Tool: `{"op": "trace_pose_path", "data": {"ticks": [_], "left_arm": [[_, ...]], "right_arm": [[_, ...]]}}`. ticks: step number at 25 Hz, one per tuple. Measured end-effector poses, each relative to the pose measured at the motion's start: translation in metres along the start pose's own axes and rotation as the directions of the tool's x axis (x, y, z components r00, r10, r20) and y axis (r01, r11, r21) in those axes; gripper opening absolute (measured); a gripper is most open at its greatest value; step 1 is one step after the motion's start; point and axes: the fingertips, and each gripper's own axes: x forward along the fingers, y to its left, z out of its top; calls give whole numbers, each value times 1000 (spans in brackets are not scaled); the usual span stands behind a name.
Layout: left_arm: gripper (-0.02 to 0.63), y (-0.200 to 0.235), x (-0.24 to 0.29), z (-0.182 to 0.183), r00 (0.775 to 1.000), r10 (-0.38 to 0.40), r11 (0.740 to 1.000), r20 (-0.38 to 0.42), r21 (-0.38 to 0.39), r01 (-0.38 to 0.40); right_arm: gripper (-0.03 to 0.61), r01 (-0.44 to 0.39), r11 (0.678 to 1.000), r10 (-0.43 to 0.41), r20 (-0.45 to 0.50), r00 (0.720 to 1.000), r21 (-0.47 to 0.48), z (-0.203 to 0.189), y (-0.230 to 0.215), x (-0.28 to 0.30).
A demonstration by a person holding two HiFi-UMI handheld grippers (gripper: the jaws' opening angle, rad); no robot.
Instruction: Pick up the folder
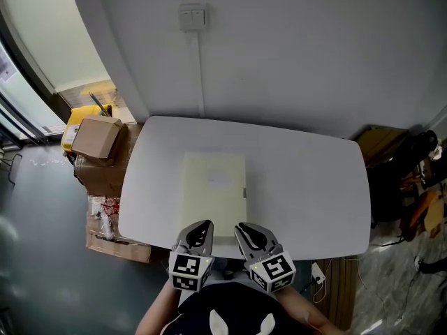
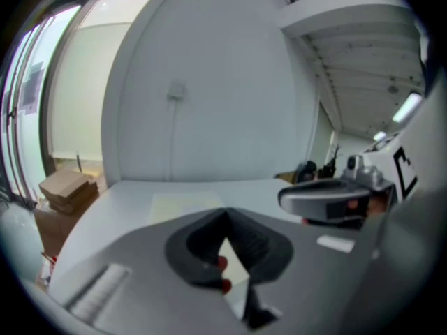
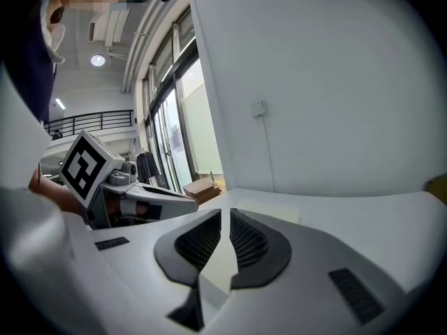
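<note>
My left gripper [image 1: 199, 230] and right gripper [image 1: 248, 230], both pressed together and empty, sit at the folder's [image 1: 214, 190] near edge, perhaps touching it.

The left gripper [image 1: 204, 224] and right gripper [image 1: 244, 227] are covering parts of the folder's [image 1: 214, 187] near edge; its faint cover mark [image 1: 218, 180] is appearing too small to read.

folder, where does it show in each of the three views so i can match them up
Head view: the folder lies flat on the table, centre-left, reaching toward the near edge.
Left gripper view: a pale patch on the table top just above the jaws, left of centre.
Right gripper view: a pale patch beyond the jaws, right of centre.
Shared landmark: the wall switch plate above the table.
</note>
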Motion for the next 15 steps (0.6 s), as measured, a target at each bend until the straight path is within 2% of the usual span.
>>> {"op": "trace_pose_path", "data": {"ticks": [5, 9, 15], "left_arm": [[3, 5, 4, 5, 1000, -11, 1000, -16, 2, 11], [3, 10, 8, 9, 999, -35, 999, -9, -30, 35], [18, 24, 20, 11, 998, -59, 997, -36, -47, 58]], "right_arm": [[12, 10, 1000, -10, -24, 1000, 11, 1, -5, 6], [58, 5, 1000, -4, -52, 999, 21, -2, -8, 15], [89, 15, 999, -11, -93, 996, 36, -5, -15, 30]]}}
